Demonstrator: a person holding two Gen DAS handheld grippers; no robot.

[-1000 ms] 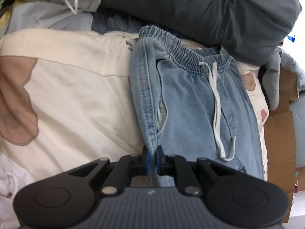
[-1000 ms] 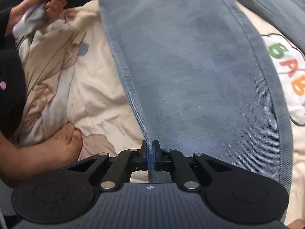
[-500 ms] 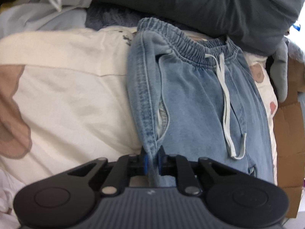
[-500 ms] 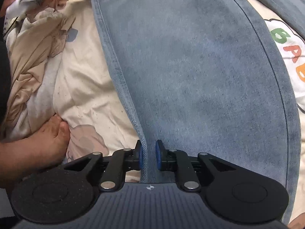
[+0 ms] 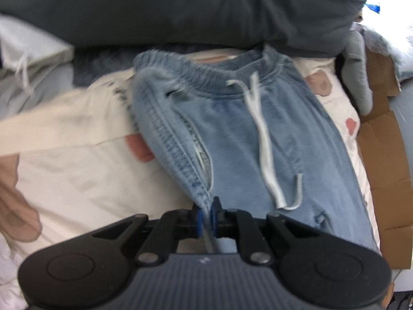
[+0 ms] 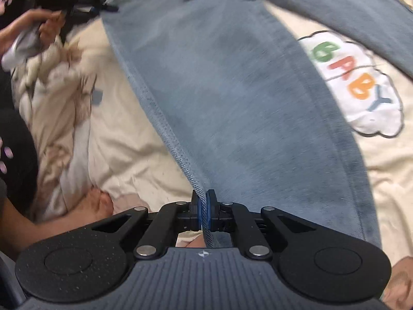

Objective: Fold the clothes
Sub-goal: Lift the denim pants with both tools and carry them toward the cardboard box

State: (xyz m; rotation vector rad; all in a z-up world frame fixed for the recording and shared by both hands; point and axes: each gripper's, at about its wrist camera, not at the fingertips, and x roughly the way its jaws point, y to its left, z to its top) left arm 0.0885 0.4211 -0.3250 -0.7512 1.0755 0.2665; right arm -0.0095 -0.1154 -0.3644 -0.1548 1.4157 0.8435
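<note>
Jeans (image 5: 258, 139): soft, limp denim; grip by side seam.
Left tool (image 5: 205, 215): clamped on seam.
Right tool (image 6: 204, 213): just re-clamped on leg seam.

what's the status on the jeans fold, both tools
Left tool shut on jeans side seam near the pocket. Right tool just reclosed, shut on the leg edge. Jeans flat on the bedsheet. Nothing in the way.

Both wrist cameras look steeply down, close over the bed (image 5: 77, 170) — sharing the jeans (image 5: 245, 139), waistband versus leg.
</note>
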